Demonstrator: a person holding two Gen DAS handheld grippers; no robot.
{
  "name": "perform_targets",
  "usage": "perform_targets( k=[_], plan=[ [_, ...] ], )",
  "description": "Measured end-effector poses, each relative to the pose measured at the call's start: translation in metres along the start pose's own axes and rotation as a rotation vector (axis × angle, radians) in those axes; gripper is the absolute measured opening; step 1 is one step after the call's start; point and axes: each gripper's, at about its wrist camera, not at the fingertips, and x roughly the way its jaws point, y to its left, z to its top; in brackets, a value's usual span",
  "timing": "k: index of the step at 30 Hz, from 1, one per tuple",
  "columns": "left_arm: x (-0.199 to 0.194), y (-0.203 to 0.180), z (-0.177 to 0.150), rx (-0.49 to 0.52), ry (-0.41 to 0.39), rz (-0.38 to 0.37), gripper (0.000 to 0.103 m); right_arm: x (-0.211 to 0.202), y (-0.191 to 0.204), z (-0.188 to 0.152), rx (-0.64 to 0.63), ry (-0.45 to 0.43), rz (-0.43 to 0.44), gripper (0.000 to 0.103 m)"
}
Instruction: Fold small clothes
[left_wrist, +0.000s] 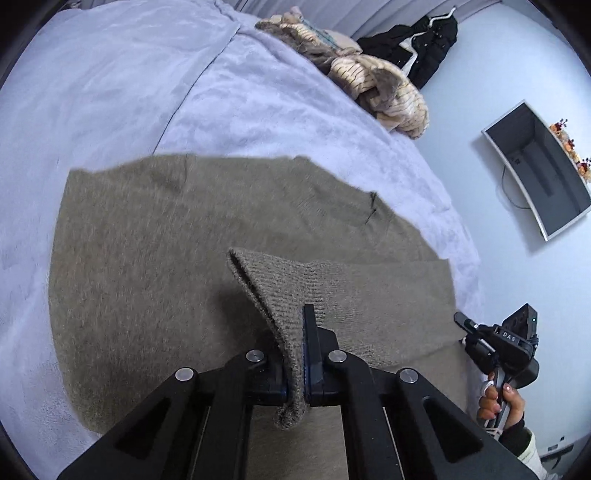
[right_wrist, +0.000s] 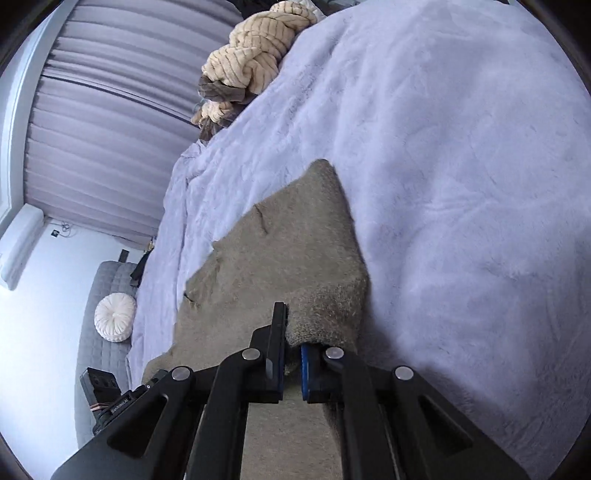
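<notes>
A taupe knit garment (left_wrist: 177, 251) lies spread flat on the lavender plush bed cover (left_wrist: 110, 92). My left gripper (left_wrist: 295, 332) is shut on a raised, folded corner of the garment, which drapes over its left finger. In the right wrist view my right gripper (right_wrist: 291, 332) is shut on another edge of the same garment (right_wrist: 295, 236), and the cloth hides its right fingertip. The left wrist view also shows the right gripper (left_wrist: 465, 328) at the garment's right edge, held by a hand (left_wrist: 498, 402).
A beige striped blanket pile (left_wrist: 380, 88) lies at the far edge of the bed, with a black jacket (left_wrist: 417, 40) beyond it. A dark screen (left_wrist: 535, 170) sits to the right. Curtains (right_wrist: 110, 110) and a grey bench with a white round cushion (right_wrist: 115, 316) stand beside the bed.
</notes>
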Motion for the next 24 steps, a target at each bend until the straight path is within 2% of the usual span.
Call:
perform_targets(
  k=[2,5,7,8,9,10,11,12,13,14,17,19,21,22,23,24],
  plan=[
    [0.013,0.013,-0.012,-0.028,0.032,0.015,0.006,0.006,-0.015,-0.002,-0.016,0.019,-0.029,0.004],
    [0.008,0.022,-0.019,-0.085,0.003,-0.016,0.007,0.005,-0.018,-0.002,-0.028,0.016,-0.019,0.004],
    [0.0,0.019,-0.019,-0.074,-0.002,0.034,0.007,0.002,-0.012,0.0,-0.046,0.029,-0.042,0.006],
    [-0.006,0.017,-0.02,-0.053,-0.008,0.072,0.007,0.001,-0.009,0.0,-0.055,0.042,-0.042,0.011],
    [-0.01,0.016,-0.021,-0.036,-0.014,0.104,0.012,-0.001,-0.007,0.0,-0.061,0.065,-0.034,0.012],
    [-0.015,0.016,-0.022,-0.02,-0.021,0.148,0.03,-0.004,-0.005,-0.001,-0.063,0.092,-0.017,0.02],
    [-0.022,0.015,-0.025,-0.003,-0.038,0.19,0.038,-0.009,-0.005,-0.003,-0.061,0.113,0.014,0.037],
    [-0.029,0.013,-0.027,0.017,-0.064,0.21,0.053,-0.017,-0.005,-0.004,-0.062,0.117,0.056,0.047],
    [-0.035,0.012,-0.028,0.029,-0.084,0.214,0.054,-0.027,-0.005,-0.005,-0.073,0.097,0.09,0.063],
    [-0.04,0.012,-0.028,0.036,-0.094,0.208,0.054,-0.037,-0.005,-0.005,-0.085,0.069,0.098,0.066],
    [-0.048,0.006,-0.022,0.027,-0.123,0.19,0.054,-0.048,-0.013,0.011,-0.057,0.005,0.073,0.066],
    [-0.047,-0.002,-0.019,0.038,-0.134,0.196,0.054,-0.039,-0.022,0.021,0.004,0.015,0.082,0.066],
    [-0.039,-0.01,-0.017,0.058,-0.13,0.226,0.054,-0.02,-0.023,0.027,0.019,0.062,0.075,0.063],
    [-0.034,-0.014,-0.017,0.069,-0.122,0.246,0.054,-0.01,-0.02,0.027,0.018,0.092,0.058,0.055],
    [-0.029,-0.017,-0.018,0.078,-0.116,0.258,0.054,-0.002,-0.016,0.026,0.007,0.119,0.039,0.031],
    [-0.024,-0.018,-0.019,0.085,-0.11,0.27,0.054,0.005,-0.008,0.024,-0.033,0.146,-0.007,0.016]
  ],
)
